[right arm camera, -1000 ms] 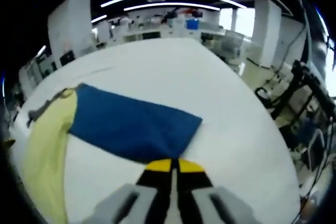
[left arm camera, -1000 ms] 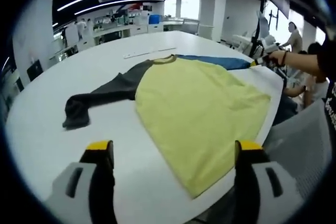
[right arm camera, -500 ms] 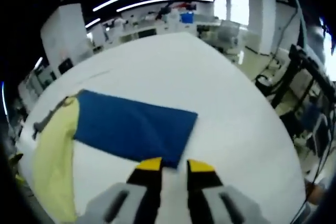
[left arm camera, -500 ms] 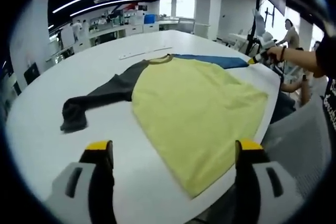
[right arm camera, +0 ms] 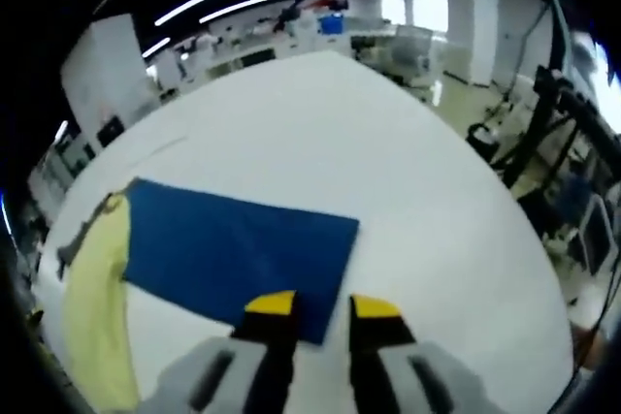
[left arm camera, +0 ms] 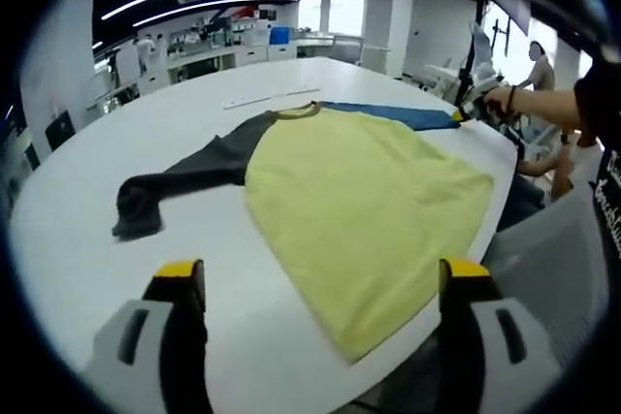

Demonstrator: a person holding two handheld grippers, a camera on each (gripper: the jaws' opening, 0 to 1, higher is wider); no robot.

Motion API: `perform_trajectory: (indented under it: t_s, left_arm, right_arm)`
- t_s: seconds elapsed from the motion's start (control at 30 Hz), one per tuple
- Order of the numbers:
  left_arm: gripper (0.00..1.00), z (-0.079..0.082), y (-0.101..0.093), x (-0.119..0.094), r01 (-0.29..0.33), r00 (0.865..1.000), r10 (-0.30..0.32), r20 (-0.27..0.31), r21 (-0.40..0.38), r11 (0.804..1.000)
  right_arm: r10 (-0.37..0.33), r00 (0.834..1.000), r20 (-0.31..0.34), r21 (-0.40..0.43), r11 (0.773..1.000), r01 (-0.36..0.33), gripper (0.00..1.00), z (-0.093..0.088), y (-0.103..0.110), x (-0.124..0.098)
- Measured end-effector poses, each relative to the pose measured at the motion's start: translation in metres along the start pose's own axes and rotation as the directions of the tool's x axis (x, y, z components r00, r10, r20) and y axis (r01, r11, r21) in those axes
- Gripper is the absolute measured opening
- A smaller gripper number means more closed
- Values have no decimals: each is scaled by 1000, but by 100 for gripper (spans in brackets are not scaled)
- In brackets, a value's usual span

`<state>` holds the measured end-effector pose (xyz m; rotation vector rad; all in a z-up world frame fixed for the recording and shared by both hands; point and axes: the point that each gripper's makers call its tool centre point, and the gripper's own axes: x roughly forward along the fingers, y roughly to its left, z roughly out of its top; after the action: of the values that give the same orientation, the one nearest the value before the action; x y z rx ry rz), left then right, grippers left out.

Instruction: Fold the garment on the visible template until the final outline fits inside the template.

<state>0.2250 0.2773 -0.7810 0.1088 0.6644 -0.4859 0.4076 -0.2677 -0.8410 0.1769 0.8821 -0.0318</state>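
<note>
Shirt [left arm camera: 359,210] lies flat on the tabletop [left arm camera: 87,239], ahead of my left gripper [left arm camera: 315,288], jaws wide apart. My right gripper [right arm camera: 320,305], jaws slightly parted and empty, sits nearer, at the blue sleeve [right arm camera: 238,249] end.

One garment [left arm camera: 359,201] lies on one white table [left arm camera: 68,239], ahead of the left tongs: it has one yellow body, one dark sleeve [left arm camera: 184,176] off to the left of those tongs, and one blue sleeve [right arm camera: 233,249] just beyond the tips of the right tongs. One pale strip [left arm camera: 267,97] lies on the table past the collar, far from both tongs. Two tongs count in all, left gripper [left arm camera: 315,283] and right gripper [right arm camera: 320,305], each with two yellow-tipped jaws.
</note>
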Motion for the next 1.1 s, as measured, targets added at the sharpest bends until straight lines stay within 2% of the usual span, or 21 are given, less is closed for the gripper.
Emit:
perform_trajectory:
  t_s: [0.1, 0.3, 0.5, 0.9, 0.97, 1.1]
  left_arm:
    - [99, -1, -1, -1, 1, 1000, -1, -9, 3, 1000]
    - [99, 3, -3, -3, 6, 1000, -5, 17, -29, 1000]
    - [99, 3, -1, -7, 4, 1000, -4, 22, -29, 1000]
    - [99, -4, 7, -10, 4, 1000, -3, 25, -43, 999]
    - [99, -4, 7, -10, 3, 1000, -2, 23, -44, 999]
    - [99, -5, 7, -10, 4, 1000, -3, 22, -44, 999]
  right_arm:
    - [-14, 1000, -1, 25, 1000, 14, 11, 0, -2, 0]
    - [-19, 1000, 14, 86, 996, 18, 1, -1, -2, 4]
    - [-11, 999, 32, 139, 990, 6, 0, -2, 1, 2]
    - [36, 993, 115, 115, 992, -50, 0, 30, 15, -12]
    - [55, 990, 126, 103, 992, -68, 0, 38, 19, -10]
    - [82, 986, 142, 79, 992, -94, 0, 51, 33, -22]
